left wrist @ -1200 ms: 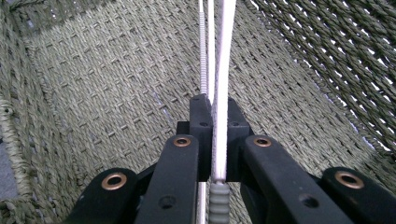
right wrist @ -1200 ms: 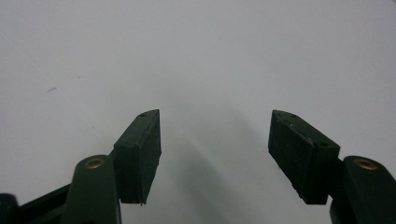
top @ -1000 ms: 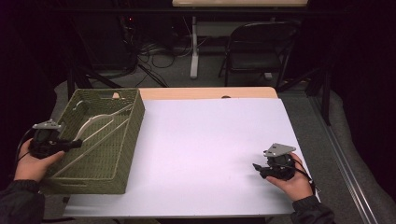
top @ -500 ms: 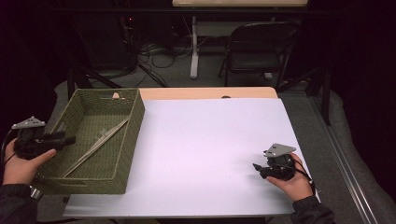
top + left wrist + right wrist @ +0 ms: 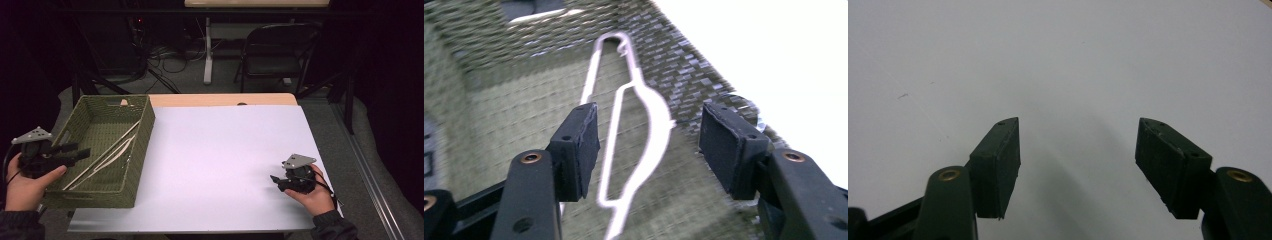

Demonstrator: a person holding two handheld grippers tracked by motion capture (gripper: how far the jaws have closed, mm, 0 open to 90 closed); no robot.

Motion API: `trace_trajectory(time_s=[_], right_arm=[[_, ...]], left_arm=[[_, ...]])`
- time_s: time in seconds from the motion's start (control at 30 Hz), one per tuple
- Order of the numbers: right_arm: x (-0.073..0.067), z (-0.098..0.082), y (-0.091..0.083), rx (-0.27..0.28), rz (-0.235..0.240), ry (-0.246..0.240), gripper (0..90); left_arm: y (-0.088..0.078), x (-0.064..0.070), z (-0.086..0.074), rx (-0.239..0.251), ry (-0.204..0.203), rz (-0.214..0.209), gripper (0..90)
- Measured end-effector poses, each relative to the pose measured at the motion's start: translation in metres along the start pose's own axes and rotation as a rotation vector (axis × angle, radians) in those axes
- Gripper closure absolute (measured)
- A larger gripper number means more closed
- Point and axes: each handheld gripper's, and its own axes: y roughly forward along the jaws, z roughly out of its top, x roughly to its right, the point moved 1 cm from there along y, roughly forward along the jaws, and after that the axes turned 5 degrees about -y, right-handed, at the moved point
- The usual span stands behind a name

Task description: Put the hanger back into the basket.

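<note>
Hanger [image 5: 634, 130] lies released in the basket [image 5: 142, 132] at the table's left edge; left gripper [image 5: 82, 151], jaws just opened and empty, should withdraw; right gripper [image 5: 274, 178] rests, jaws apart.

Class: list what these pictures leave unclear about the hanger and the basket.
- Hanger: lower end cut off by the left gripper view's bottom edge; motion blur smears its outline.
- Basket: near inside wall hidden behind its own rim in the high view.
- Small pale thing at the basket's far rim: too small.
</note>
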Motion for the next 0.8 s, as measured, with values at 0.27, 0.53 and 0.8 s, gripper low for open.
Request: trace_trajectory(time_s=[0.27,0.53,0.8], right_arm=[[-0.001,-0.001,0.001,0.005,0.002,-0.001,33.8],[-0.001,-0.001,0.0,0.03,0.007,0.001,33.6],[-0.002,0.0,-0.002,0.045,0.01,0.008,33.5]], left_arm=[[0.007,0.051,0.016,0.042,0.07,-0.089,35.6],[0.042,0.103,0.02,0.039,0.129,-0.164,35.3],[0.065,0.152,0.013,0.051,0.191,-0.229,35.3]])
